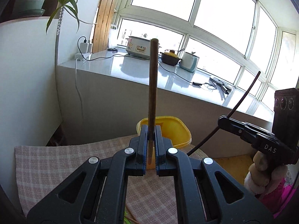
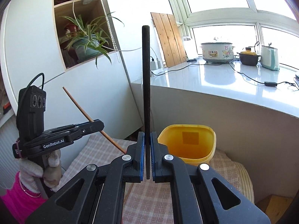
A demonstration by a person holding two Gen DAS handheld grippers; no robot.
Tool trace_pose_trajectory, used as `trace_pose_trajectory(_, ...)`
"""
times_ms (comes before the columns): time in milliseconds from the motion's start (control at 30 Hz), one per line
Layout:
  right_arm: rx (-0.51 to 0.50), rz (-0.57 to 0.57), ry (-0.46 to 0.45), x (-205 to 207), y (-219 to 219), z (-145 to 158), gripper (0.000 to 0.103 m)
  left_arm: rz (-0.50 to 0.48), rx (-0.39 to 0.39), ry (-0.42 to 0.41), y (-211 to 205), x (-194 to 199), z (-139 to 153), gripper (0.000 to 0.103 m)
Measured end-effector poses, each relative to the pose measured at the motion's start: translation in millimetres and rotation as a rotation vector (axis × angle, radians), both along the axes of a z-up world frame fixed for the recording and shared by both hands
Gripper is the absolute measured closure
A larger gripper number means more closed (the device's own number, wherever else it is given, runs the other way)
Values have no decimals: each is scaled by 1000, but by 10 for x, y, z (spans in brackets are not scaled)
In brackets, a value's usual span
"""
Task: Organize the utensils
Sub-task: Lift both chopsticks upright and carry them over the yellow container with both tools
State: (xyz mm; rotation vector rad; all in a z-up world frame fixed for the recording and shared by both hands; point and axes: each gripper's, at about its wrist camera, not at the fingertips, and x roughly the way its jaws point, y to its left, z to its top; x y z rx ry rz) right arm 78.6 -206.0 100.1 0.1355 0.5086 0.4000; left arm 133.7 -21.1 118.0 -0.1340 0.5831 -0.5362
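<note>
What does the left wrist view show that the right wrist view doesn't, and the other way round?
Only the left wrist view: the left gripper head-on, shut on a brown chopstick, and the flat tool far along the counter.

Only the right wrist view: the right gripper head-on, shut on a black chopstick, and the wall shelf above the plant.

Both: the yellow tub, checked cloth, wooden board, cooker, clay pot, kettle, and each other's gripper side-on.

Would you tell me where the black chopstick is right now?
The black chopstick stands upright, clamped in the right gripper, just left of the yellow container.
</note>
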Motion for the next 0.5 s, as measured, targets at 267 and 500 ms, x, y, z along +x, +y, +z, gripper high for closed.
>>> trace_pose_trajectory(267, 41, -90, -43, 217, -270, 171, 99, -9, -13, -32, -199, 234, 124, 99)
trace_pose_trajectory(500, 51, -138, -42, 448, -398, 159, 99, -8, -17, -30, -333, 411, 93, 99)
